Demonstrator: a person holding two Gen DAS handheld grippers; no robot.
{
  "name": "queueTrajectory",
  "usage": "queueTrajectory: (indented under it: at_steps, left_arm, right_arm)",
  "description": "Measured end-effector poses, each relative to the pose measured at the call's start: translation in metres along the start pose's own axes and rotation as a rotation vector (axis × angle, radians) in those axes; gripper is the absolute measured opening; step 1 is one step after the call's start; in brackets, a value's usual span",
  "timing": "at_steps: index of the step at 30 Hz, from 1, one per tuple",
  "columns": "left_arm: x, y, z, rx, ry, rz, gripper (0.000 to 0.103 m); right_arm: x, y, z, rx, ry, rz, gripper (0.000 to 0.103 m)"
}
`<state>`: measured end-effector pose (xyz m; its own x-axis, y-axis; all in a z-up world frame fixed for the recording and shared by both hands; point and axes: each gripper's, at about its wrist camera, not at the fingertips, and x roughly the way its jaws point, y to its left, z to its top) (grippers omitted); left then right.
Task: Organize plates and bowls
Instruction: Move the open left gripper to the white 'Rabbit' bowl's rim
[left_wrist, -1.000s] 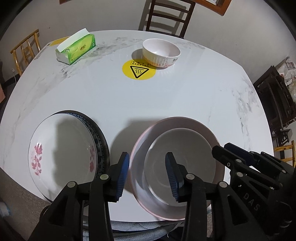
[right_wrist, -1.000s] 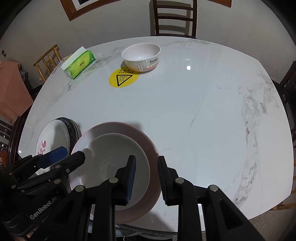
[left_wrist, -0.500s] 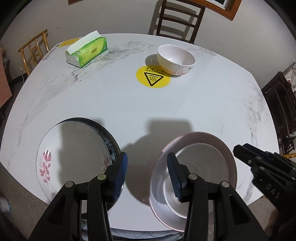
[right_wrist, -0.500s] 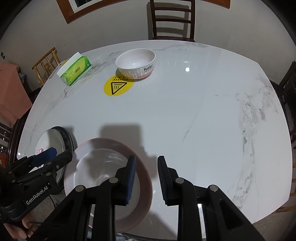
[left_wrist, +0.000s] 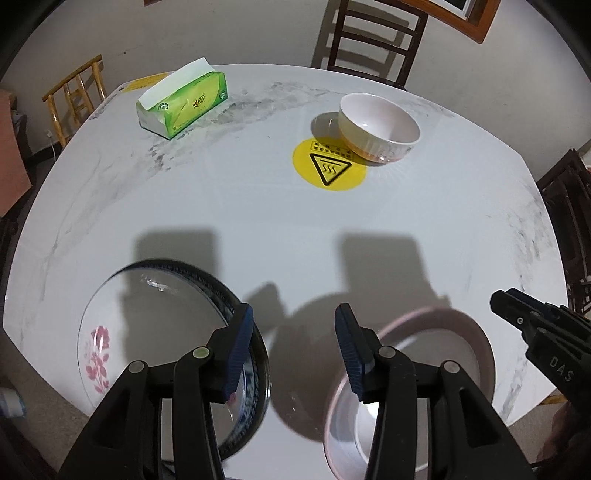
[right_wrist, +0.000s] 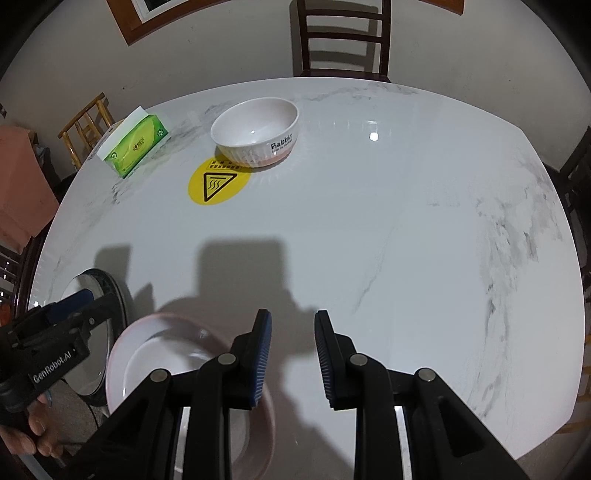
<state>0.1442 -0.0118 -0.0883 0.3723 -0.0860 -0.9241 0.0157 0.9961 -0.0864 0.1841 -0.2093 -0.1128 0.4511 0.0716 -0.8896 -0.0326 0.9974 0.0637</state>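
Left gripper (left_wrist: 293, 343) open and empty, jaws just widening, above counter (left_wrist: 258, 221) between flowered plate (left_wrist: 147, 332) and pink plate (left_wrist: 436, 354), right gripper (right_wrist: 291, 350) open, holding nothing.

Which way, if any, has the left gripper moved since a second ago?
Yes. The left gripper has shifted left, off the pink plate toward the flowered plate; its fingers have been opening, empty.

Green tissue box (left_wrist: 183, 105), yellow warning sticker (left_wrist: 330, 169)
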Motion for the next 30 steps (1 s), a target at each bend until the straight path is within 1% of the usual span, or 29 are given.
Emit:
queueTrajectory:
  at_steps: [2,5,9,12,15,17,21,23,25,30]
  left_arm:
    - [0.004,0.002,0.007,-0.004,-0.001,0.005,0.042]
    - [0.011,0.003,0.017,-0.009,0.003,0.007,0.042]
    - [0.023,0.002,0.032,0.006,0.025,0.029,0.042]
    - [0.032,0.002,0.046,0.010,0.033,0.045,0.042]
    - [0.039,0.000,0.061,0.005,0.040,0.028,0.042]
    - [0.043,-0.002,0.070,0.007,0.042,0.019,0.042]
    - [0.049,-0.009,0.090,0.021,0.027,0.008,0.042]
    - [0.052,-0.012,0.100,0.020,0.022,-0.015,0.042]
    - [0.056,-0.013,0.111,0.000,0.035,-0.051,0.042]
    - [0.064,-0.015,0.139,-0.048,0.033,-0.061,0.042]
  right_arm:
    - [0.005,-0.004,0.006,0.002,0.006,0.013,0.025]
    - [0.013,-0.010,0.015,0.000,0.015,0.008,0.025]
    - [0.025,-0.018,0.031,-0.008,0.044,0.019,0.025]
    - [0.031,-0.023,0.045,-0.014,0.035,0.006,0.025]
    - [0.037,-0.027,0.061,-0.027,0.031,0.026,0.025]
    - [0.040,-0.029,0.072,-0.033,0.030,0.056,0.025]
    - [0.046,-0.031,0.095,-0.029,0.024,0.094,0.025]
    - [0.049,-0.031,0.108,-0.034,0.019,0.086,0.025]
    - [0.052,-0.030,0.121,-0.043,0.012,0.086,0.025]
    - [0.064,-0.027,0.148,-0.029,0.011,0.096,0.025]
